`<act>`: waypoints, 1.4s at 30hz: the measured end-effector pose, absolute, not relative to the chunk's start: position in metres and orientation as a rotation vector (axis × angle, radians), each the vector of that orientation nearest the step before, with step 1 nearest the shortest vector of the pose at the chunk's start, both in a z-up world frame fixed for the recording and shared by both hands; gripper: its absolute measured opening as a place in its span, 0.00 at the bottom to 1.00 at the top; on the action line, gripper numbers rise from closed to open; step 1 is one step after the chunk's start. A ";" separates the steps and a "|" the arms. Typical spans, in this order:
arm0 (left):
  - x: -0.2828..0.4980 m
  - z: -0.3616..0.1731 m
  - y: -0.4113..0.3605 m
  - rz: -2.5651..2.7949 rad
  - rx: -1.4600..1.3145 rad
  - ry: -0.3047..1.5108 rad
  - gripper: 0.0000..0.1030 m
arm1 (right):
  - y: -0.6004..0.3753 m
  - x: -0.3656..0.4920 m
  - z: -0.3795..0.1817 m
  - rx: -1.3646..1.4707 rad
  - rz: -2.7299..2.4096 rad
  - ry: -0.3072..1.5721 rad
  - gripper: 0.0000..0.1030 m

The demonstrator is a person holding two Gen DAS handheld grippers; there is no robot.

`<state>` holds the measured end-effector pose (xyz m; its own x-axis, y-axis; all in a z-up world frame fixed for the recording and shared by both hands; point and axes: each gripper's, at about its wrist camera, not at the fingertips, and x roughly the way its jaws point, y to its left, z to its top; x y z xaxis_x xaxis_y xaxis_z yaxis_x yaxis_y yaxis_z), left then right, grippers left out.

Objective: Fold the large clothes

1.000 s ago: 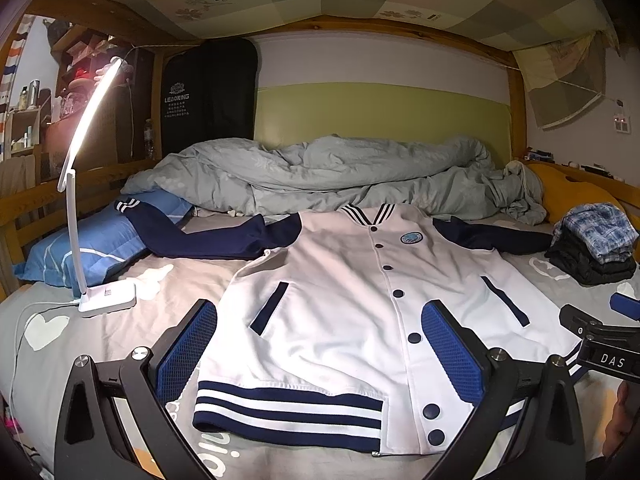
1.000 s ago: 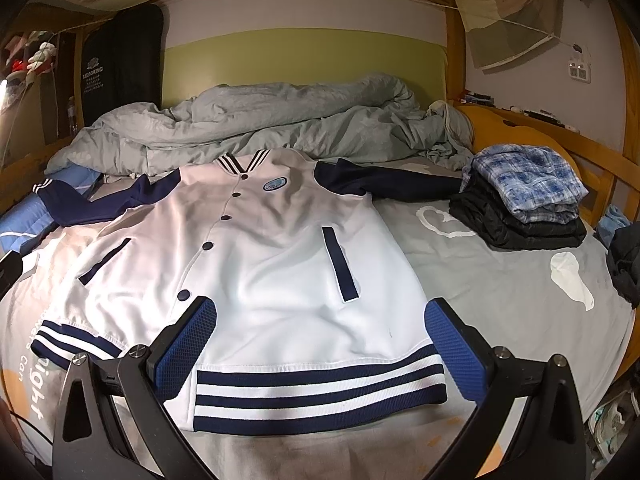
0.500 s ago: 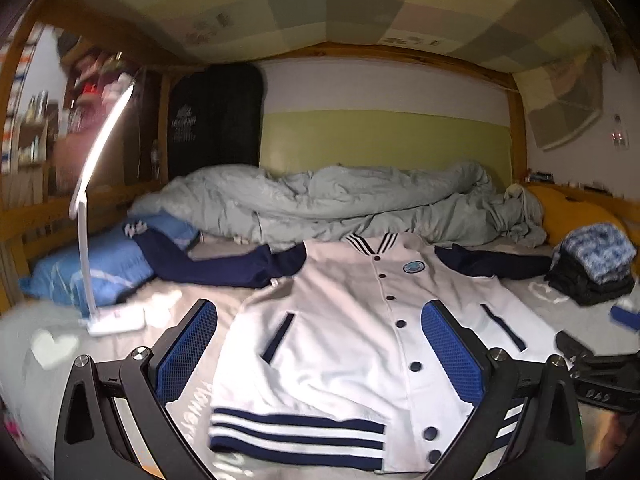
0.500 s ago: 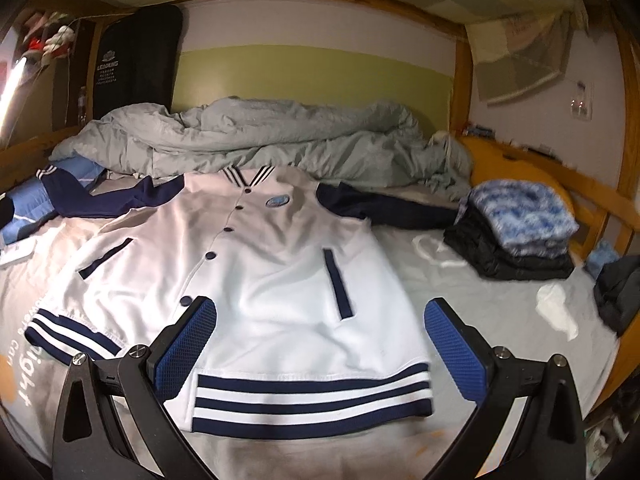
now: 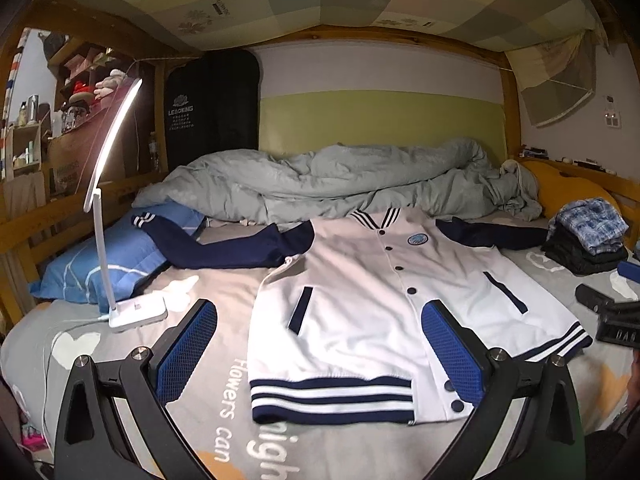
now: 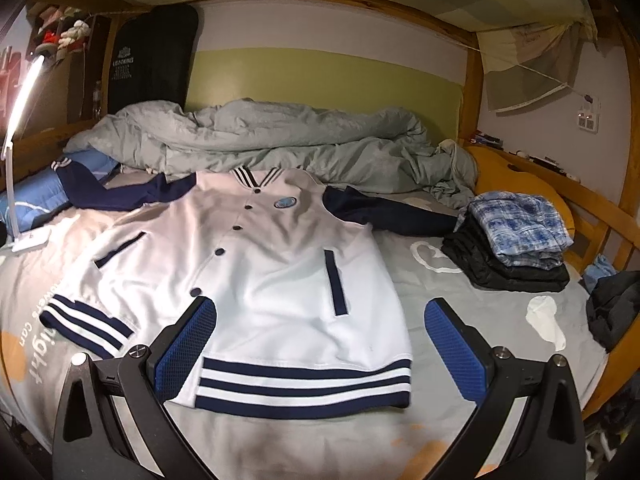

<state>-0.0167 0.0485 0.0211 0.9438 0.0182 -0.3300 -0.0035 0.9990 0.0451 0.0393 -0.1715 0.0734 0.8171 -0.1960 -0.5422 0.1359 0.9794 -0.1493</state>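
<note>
With both grippers point(image 5: 320, 344) point(image 6: 320, 340) drawn back from the near hem and jaws spread empty, the jacket point(image 6: 256, 264) lies flat and buttoned, unfolded, ready for folding.

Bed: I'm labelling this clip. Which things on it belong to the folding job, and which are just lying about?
Job:
jacket, spread flat, unfolded
left tool, open, empty
right tool, open, empty

Lying about:
lamp
duvet
pillow
folded clothes
dark garment
</note>
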 end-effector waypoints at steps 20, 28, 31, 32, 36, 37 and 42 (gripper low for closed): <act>0.056 -0.101 0.108 -0.023 -0.144 0.623 1.00 | -0.277 0.053 -0.022 0.138 -0.195 0.736 0.99; 0.095 -0.124 0.134 -0.052 -0.301 0.733 0.89 | -0.306 0.056 -0.061 0.252 -0.160 0.773 0.90; 0.101 -0.126 0.125 -0.066 -0.255 0.751 0.79 | -0.303 0.054 -0.059 0.255 -0.106 0.743 0.66; 0.102 -0.127 0.125 -0.062 -0.240 0.744 0.69 | -0.301 0.054 -0.059 0.267 -0.077 0.738 0.46; 0.092 -0.124 0.128 -0.043 -0.234 0.706 0.23 | -0.288 0.059 -0.055 0.261 -0.022 0.739 0.08; 0.087 -0.121 0.131 -0.048 -0.248 0.694 0.17 | -0.287 0.057 -0.051 0.253 -0.024 0.721 0.06; 0.040 -0.075 0.134 -0.038 -0.229 0.541 0.11 | -0.283 0.036 -0.012 0.237 -0.039 0.600 0.04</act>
